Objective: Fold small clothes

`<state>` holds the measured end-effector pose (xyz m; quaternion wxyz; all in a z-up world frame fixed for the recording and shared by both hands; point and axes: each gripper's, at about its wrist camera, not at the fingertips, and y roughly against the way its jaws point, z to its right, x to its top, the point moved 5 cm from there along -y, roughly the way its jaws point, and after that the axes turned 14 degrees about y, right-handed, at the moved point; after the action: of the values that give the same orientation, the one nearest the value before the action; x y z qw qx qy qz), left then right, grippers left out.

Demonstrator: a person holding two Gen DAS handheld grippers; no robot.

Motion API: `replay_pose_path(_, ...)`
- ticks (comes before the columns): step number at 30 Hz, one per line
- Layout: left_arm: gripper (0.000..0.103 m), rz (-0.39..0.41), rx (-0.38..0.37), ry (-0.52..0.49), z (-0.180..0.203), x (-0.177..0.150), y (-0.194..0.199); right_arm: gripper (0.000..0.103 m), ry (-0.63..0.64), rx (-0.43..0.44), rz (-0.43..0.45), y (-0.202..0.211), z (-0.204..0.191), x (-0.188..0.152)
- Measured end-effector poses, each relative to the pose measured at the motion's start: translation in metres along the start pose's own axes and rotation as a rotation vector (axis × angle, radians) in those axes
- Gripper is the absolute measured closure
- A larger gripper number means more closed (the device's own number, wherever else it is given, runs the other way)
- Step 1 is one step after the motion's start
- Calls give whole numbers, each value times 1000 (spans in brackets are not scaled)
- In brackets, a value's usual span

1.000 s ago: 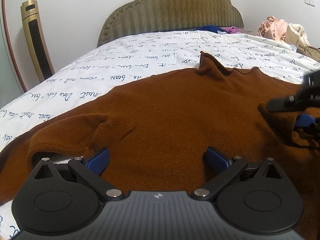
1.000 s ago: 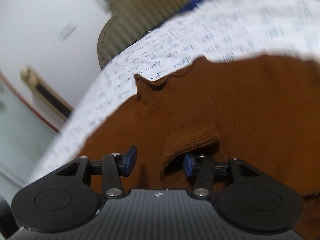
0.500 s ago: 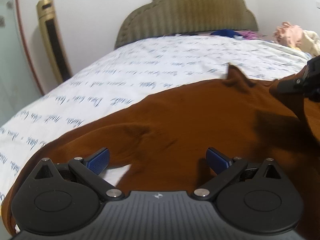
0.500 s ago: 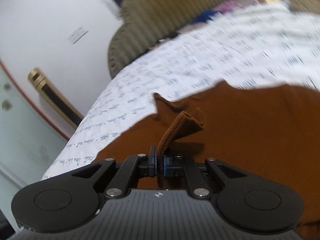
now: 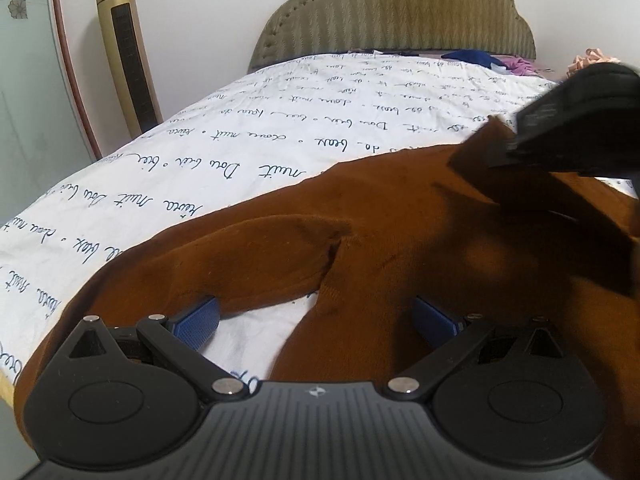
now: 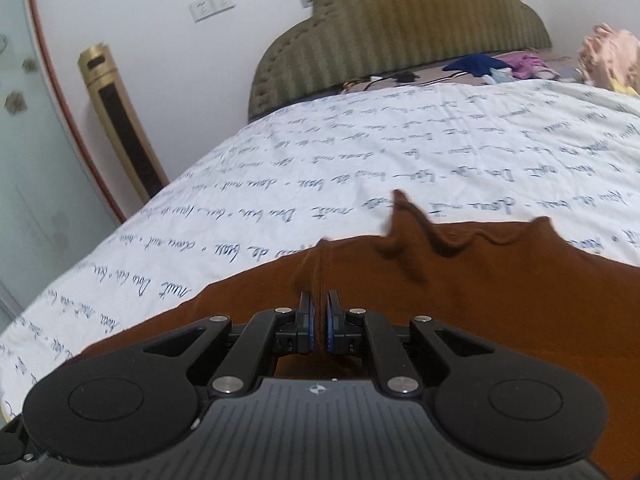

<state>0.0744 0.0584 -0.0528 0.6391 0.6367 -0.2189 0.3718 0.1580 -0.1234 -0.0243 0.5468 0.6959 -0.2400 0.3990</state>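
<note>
A brown knitted sweater (image 5: 420, 240) lies spread on the bed; it also shows in the right wrist view (image 6: 500, 280). My left gripper (image 5: 316, 320) is open, low over the sweater's left sleeve and armpit fold, holding nothing. My right gripper (image 6: 319, 312) is shut on a sleeve cuff (image 6: 316, 272) of the sweater and holds it lifted over the body. In the left wrist view the right gripper's body (image 5: 580, 120) hangs at the upper right with brown cloth under it.
The bed has a white sheet (image 5: 280, 128) printed with blue script and an olive padded headboard (image 5: 396, 8). A gold tower fan (image 5: 124, 48) stands by the left wall. Loose clothes (image 6: 612, 56) lie at the far right by the pillows.
My right gripper closed on the sleeve cuff, lifted it and carried it leftward over the sweater. My left gripper shifted left toward the other sleeve, still open.
</note>
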Motion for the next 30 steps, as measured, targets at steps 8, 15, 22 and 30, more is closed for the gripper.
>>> replay_pose_path(8, 0, 38, 14, -37, -5, 1, 22, 91, 61, 40, -33, -23, -34, 0)
replay_pose_path(15, 0, 36, 36, -27, -19, 3, 29, 61, 3, 229, -69, -19, -41, -13)
replay_pose_path(22, 0, 17, 51, -3, -25, 4, 25, 55, -72, 284, -113, -19, -33, -14)
replay_pose_path(30, 0, 2, 53, 13, -29, 5, 23, 43, -34, 258, -113, -16, -42, -22)
